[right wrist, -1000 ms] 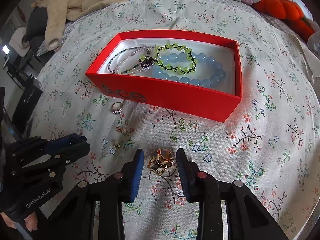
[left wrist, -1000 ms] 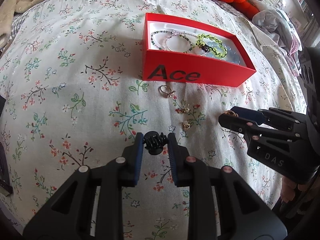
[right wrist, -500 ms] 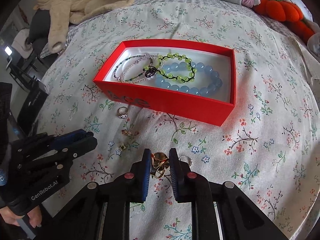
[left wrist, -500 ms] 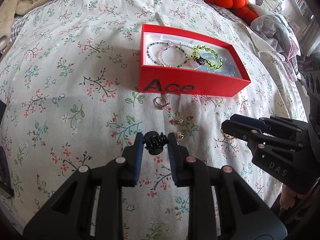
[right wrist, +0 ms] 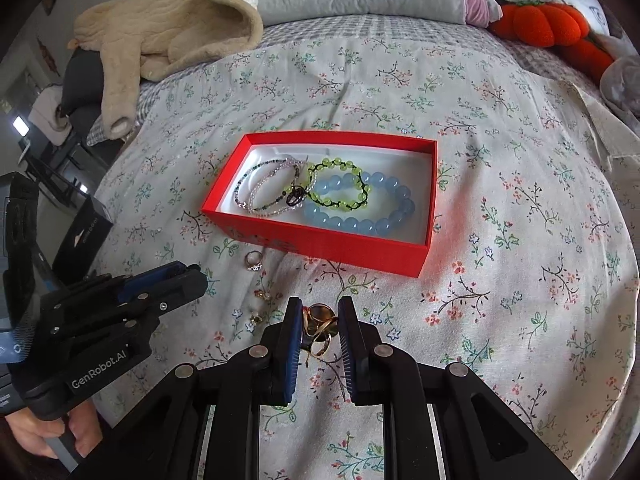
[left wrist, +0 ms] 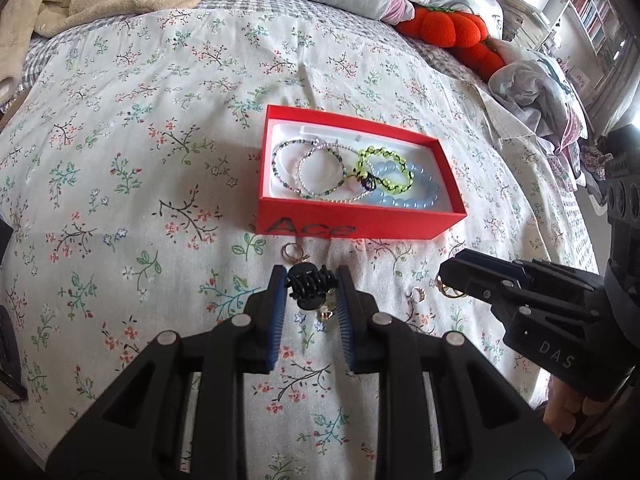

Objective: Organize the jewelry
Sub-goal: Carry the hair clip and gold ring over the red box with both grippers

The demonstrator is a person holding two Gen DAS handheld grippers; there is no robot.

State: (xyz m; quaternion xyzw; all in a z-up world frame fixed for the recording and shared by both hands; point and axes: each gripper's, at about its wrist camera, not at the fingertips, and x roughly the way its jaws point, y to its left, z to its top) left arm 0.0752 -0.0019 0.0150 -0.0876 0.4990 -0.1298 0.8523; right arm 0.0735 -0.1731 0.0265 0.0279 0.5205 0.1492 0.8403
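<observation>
Left gripper [left wrist: 312,286] clamps a toothed black plastic hair claw [left wrist: 310,282]; right gripper [right wrist: 319,320] pinches looped gold earrings [right wrist: 318,326], near the rectangular red cardboard box [right wrist: 320,240] of beaded bracelets [right wrist: 352,204].

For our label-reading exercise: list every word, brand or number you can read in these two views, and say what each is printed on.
"Ace": front wall of the red box.
"DAS": body of the right claw, seen from the left camera.
"GenRobot.AI": body of the left claw, seen from the right camera.
Unreadable: white print on the black box beside the bed; book spines on the shelf; the red box's lettering in the right view.
</observation>
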